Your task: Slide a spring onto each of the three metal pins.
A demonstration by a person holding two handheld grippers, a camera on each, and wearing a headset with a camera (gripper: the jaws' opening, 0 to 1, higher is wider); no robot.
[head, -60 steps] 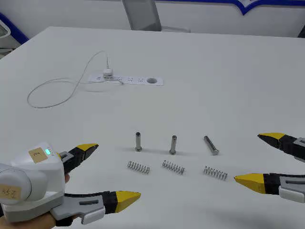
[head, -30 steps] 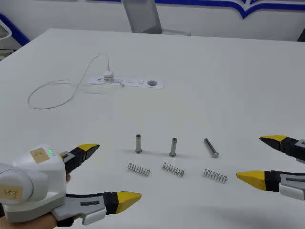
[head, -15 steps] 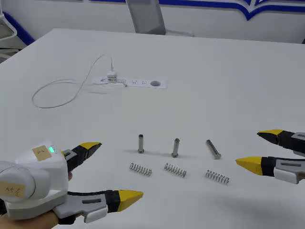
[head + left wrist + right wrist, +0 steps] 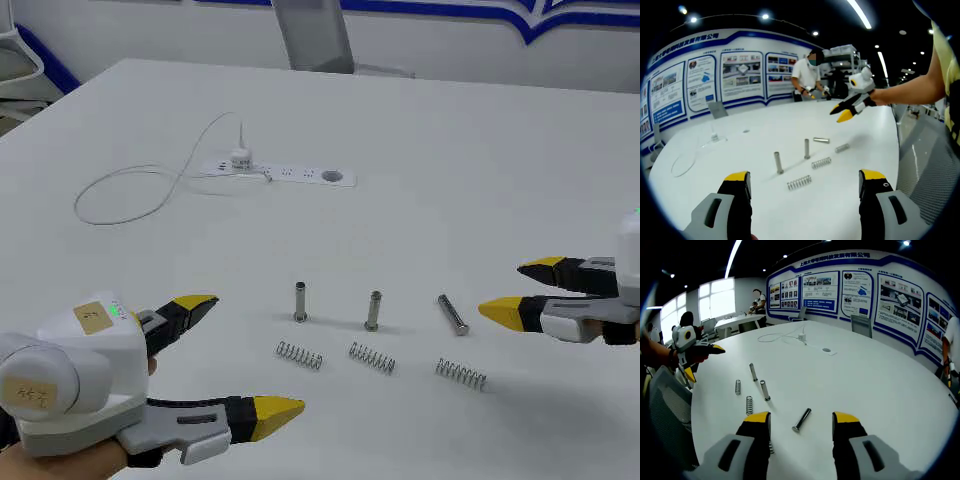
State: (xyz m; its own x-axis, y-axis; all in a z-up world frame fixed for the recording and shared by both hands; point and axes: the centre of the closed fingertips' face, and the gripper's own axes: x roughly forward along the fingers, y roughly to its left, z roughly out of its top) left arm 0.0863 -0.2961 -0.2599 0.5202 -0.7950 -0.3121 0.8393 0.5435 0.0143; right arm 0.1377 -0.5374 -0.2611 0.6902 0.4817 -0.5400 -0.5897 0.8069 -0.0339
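Head view showed three metal pins on the white table (image 4: pixel 480 150). The middle pin (image 4: pixel 373 310) stood up. The left pin (image 4: pixel 300 301) stood up near it on the left. The right pin (image 4: pixel 452 314) lay flat on its other side. Just in front of the middle pin lay the middle spring (image 4: pixel 371 358), with the left spring (image 4: pixel 299 355) and the right spring (image 4: pixel 460 375) on either side, all loose on the table. The left gripper (image 4: pixel 245 352) hung well to the left of the middle pin, jaws wide apart, holding nothing. The right gripper (image 4: pixel 510 288) hung to the right, jaws apart but narrower, holding nothing. A power strip (image 4: pixel 280 173) and its cable (image 4: pixel 130 190) lay far behind the middle pin.
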